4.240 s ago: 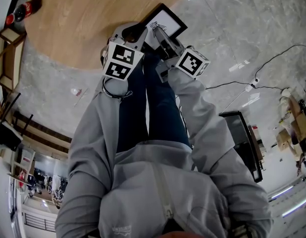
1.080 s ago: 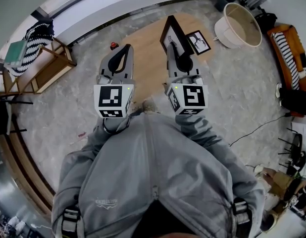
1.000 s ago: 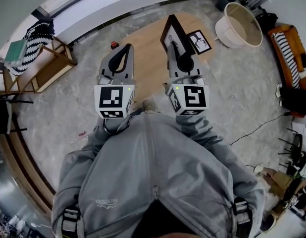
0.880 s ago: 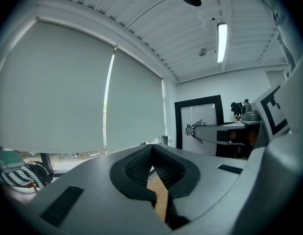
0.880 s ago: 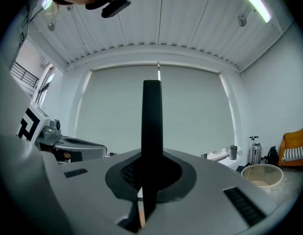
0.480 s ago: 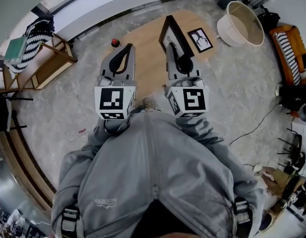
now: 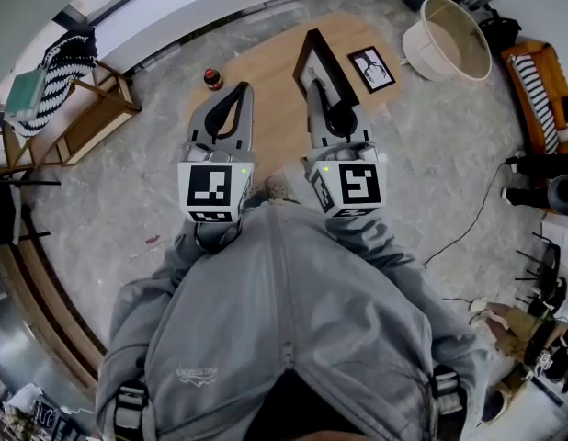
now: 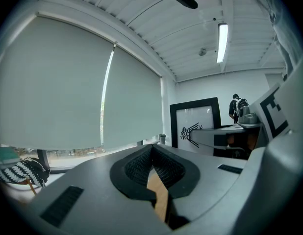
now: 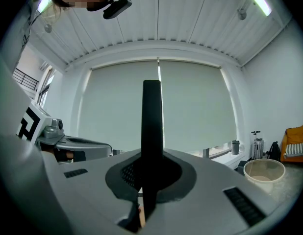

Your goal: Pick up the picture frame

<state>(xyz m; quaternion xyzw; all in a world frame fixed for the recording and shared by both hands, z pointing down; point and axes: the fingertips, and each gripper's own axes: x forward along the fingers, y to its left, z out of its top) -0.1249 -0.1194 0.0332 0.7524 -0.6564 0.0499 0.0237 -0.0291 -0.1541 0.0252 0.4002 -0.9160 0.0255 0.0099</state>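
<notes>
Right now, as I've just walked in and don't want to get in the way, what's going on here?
A person stands holding a hand-held gripper in each hand. The right hand-held gripper is shut on a black picture frame, held upright in the air. The left hand-held gripper is shut and empty beside it. A smaller frame lies on the wooden floor patch.

The picture frame (image 7: 312, 56) stands in the right gripper (image 7: 325, 88), right of the left gripper (image 7: 237, 90), with another picture (image 7: 371, 70) on the floor (image 7: 431, 145) further right.
</notes>
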